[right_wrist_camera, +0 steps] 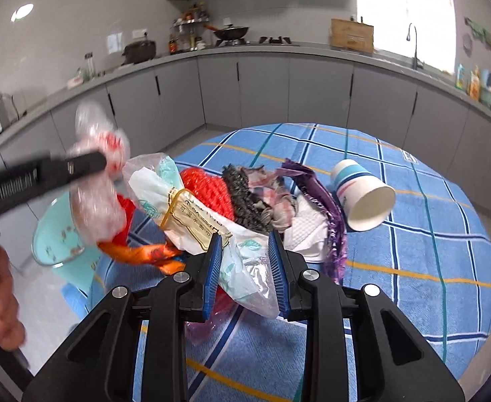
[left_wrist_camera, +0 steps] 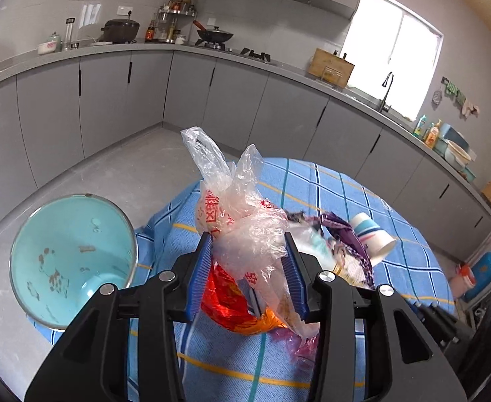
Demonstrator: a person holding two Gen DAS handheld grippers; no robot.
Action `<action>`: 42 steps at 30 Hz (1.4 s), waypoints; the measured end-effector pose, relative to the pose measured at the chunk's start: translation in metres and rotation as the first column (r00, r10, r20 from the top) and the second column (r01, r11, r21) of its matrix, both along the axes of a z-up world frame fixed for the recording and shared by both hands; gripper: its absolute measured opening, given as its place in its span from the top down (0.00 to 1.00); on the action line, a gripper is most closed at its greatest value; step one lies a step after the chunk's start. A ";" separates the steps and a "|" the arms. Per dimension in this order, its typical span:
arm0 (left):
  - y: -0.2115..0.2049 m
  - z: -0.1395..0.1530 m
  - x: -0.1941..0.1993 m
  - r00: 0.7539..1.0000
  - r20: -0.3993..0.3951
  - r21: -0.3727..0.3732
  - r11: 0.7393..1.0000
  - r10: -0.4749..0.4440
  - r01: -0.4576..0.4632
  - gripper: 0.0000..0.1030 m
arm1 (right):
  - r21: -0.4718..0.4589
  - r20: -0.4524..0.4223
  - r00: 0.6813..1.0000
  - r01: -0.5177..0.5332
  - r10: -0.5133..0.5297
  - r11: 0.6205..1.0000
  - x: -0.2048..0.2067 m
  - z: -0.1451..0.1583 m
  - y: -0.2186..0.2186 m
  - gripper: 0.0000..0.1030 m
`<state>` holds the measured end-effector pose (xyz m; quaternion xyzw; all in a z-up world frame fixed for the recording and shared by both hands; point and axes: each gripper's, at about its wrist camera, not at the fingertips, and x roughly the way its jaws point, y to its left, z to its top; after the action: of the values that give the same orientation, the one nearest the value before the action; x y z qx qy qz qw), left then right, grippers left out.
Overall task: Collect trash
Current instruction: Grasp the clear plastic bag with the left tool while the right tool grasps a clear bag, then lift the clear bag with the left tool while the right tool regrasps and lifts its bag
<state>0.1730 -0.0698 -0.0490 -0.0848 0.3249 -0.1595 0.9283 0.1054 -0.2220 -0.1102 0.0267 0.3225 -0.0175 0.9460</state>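
Your left gripper (left_wrist_camera: 248, 246) is clamped on a clear plastic bag (left_wrist_camera: 245, 227) with red print, held above the edge of the blue checked tablecloth (left_wrist_camera: 329, 187) beside the turquoise bin (left_wrist_camera: 68, 258). Your right gripper (right_wrist_camera: 245, 251) is clamped on a clear bag of wrappers (right_wrist_camera: 242, 261) at the trash pile; a paper cup (right_wrist_camera: 362, 194) lies tipped just right of it.

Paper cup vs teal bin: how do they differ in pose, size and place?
Pose: the paper cup lies tipped on its side, mouth toward the camera; the teal bin stands upright, mouth up.
Size: the cup is small; the bin is much larger.
Place: the cup rests on the blue checked cloth; the bin stands beside the table, at the cloth's edge.
Shared: both are round, open-topped and look empty of the trash.
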 end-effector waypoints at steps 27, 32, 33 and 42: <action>0.043 0.053 -0.005 0.987 0.140 0.013 0.996 0.080 -0.083 0.58 | 0.068 -0.015 1.000 0.016 -0.015 0.998 0.009 0.004 -0.015 0.71; 0.047 0.057 -0.010 0.983 0.159 0.054 0.993 0.092 -0.102 0.58 | 0.117 0.054 0.998 0.031 -0.038 0.993 0.001 0.030 -0.021 0.76; 0.048 0.057 -0.011 0.983 0.157 0.055 0.993 0.091 -0.101 0.58 | 0.124 0.071 0.996 0.036 -0.045 0.992 -0.001 0.036 -0.023 0.76; 0.061 0.046 -0.013 0.988 0.124 0.062 0.993 0.093 -0.101 0.58 | 0.123 0.072 0.995 0.053 -0.062 0.991 -0.001 0.042 -0.023 0.81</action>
<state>0.1596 -0.0089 -0.0026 -0.0589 0.2691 -0.1077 0.9553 0.1044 -0.2450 -0.0686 0.0941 0.2862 -0.0242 0.9532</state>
